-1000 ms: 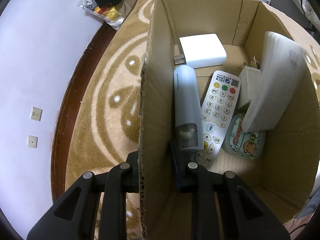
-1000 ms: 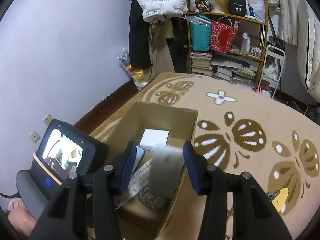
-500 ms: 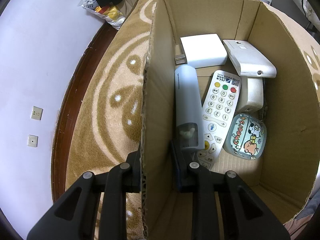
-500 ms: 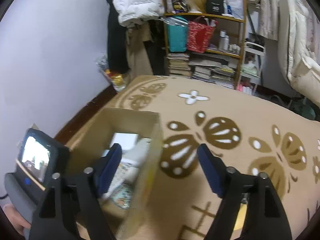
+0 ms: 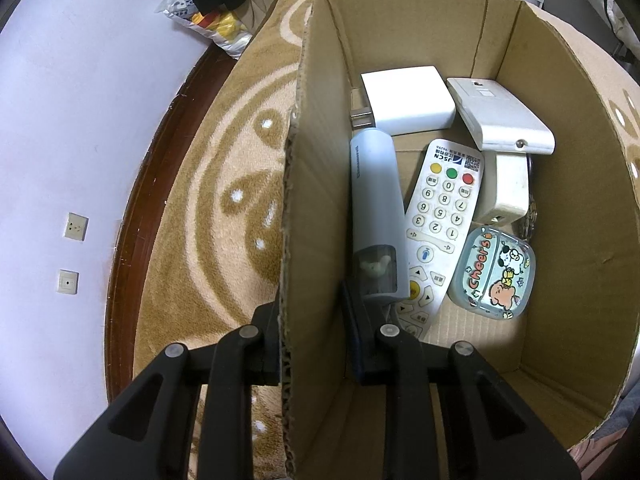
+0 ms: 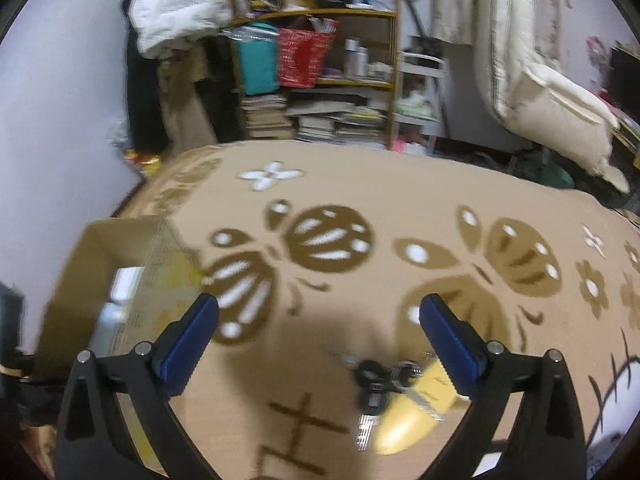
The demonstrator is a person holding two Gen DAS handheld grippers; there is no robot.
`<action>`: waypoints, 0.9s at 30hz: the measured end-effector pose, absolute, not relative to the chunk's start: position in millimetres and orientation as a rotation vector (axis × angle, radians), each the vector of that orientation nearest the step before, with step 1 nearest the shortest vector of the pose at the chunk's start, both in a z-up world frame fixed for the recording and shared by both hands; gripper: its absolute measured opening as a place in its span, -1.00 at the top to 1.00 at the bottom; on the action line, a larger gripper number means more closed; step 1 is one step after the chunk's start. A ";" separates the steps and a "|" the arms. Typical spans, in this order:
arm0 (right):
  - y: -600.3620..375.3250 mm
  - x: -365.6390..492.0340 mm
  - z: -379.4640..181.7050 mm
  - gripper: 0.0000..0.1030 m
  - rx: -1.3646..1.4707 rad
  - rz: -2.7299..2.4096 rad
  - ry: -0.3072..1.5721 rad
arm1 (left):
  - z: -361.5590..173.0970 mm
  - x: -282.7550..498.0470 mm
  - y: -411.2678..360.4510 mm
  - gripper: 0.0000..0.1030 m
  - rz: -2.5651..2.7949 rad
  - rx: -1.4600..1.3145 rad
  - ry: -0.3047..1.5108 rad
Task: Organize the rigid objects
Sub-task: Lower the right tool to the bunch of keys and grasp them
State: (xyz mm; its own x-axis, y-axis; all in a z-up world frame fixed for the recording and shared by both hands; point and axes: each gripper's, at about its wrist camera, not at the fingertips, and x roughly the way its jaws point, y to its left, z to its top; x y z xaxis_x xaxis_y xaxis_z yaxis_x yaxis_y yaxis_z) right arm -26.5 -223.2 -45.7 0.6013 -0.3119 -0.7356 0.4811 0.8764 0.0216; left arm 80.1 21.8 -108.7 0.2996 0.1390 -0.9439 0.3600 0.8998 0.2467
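My left gripper (image 5: 312,320) is shut on the left wall of the cardboard box (image 5: 308,216), one finger outside and one inside. In the box lie a white charger block (image 5: 408,98), a pale blue tube-shaped device (image 5: 376,208), a white remote (image 5: 440,208), a white handset-like device (image 5: 500,120) and a cartoon case (image 5: 494,272). My right gripper (image 6: 318,336) is to the right of the box (image 6: 100,264) over the carpet, its jaws opening wide with nothing between them. A bunch of keys with a yellow tag (image 6: 396,400) lies just below it.
The box stands on a tan patterned carpet (image 6: 360,208). A wall with sockets (image 5: 76,226) and a dark wood skirting run along the left. A cluttered shelf with books and bags (image 6: 316,80) and hanging clothes stand at the far end, bedding at the right.
The right gripper let go of the white device into the box, opened wide and swung right over the carpet to above the keys. The left gripper kept its grip on the box wall.
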 end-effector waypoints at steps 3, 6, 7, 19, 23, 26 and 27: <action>-243.2 -33.0 -62.0 -1.00 0.290 -0.480 0.831 | -108.5 80.3 21.9 0.53 -0.154 0.459 1.271; -258.3 -37.6 -79.8 -1.00 0.339 -0.506 0.852 | -108.1 80.5 22.6 0.53 -0.153 0.465 1.270; -260.2 -39.0 -84.2 -1.00 0.347 -0.510 0.856 | -108.7 79.9 22.0 0.53 -0.152 0.467 1.270; -272.5 -34.6 -127.8 -1.00 0.422 -0.533 0.957 | -111.0 78.6 20.4 0.53 -0.155 0.458 1.274; -275.7 -34.6 -138.5 -1.00 0.453 -0.534 0.987 | -111.2 78.9 20.8 0.53 -0.155 0.456 1.276; -276.7 -33.0 -146.3 -1.00 0.468 -0.534 1.013 | -111.5 79.1 21.2 0.53 -0.156 0.457 1.277; -277.3 -32.6 -150.5 -1.00 0.485 -0.529 1.026 | -111.7 79.1 21.1 0.53 -0.156 0.457 1.277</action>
